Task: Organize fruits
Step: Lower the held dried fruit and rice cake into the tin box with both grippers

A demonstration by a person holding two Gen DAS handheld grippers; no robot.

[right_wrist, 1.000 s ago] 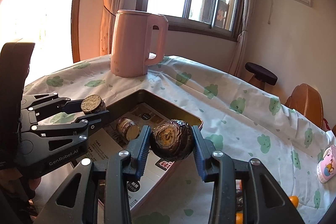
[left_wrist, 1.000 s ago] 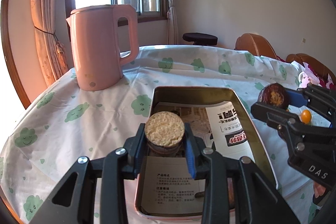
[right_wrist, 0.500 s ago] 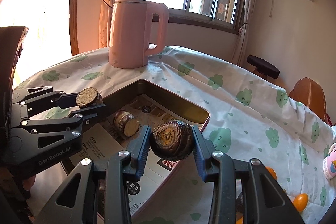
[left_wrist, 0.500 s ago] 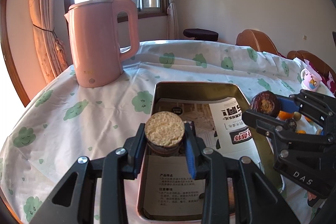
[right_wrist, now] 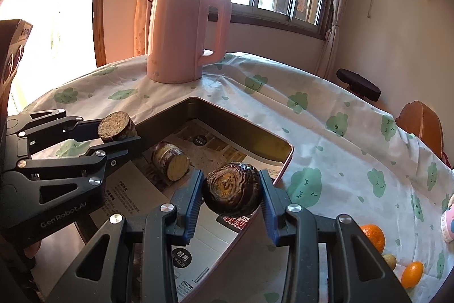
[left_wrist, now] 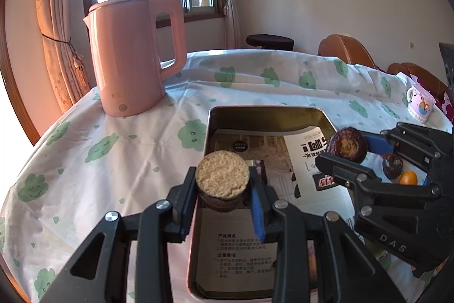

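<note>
The left gripper (left_wrist: 222, 186) is clamped on a short cut stub (left_wrist: 222, 178) with a pale, grainy flat end, held over the near-left part of the metal tin (left_wrist: 264, 114). The grip takes the stub across its round sides, cut face up, probably so it can be lowered flat onto the printed paper sheet (left_wrist: 244, 254) lining the tin. The right gripper (right_wrist: 231, 193) is clamped on a dark, wrinkled round fruit (right_wrist: 231, 189), pads on its two flanks, and holds it above the tin's right rim. Both loads seem bound for the tin, where another cut stub (right_wrist: 170, 161) already lies on its side on the sheet.

An orange (right_wrist: 373, 236) and smaller orange fruits (right_wrist: 411, 273) wait on the cloud-print tablecloth (right_wrist: 326, 115) to the right, well apart from the tin; in the left wrist view another dark fruit (left_wrist: 393, 166) sits among them. The pink kettle (left_wrist: 132, 54) stands at the far left, clear of the work.

Compared with a second ago, the left gripper sits at much the same spot with its stub unchanged. The right gripper has come lower and further left, so the dark fruit, which was out over the cloth, now hangs at the tin's edge. Neither grip has loosened.
</note>
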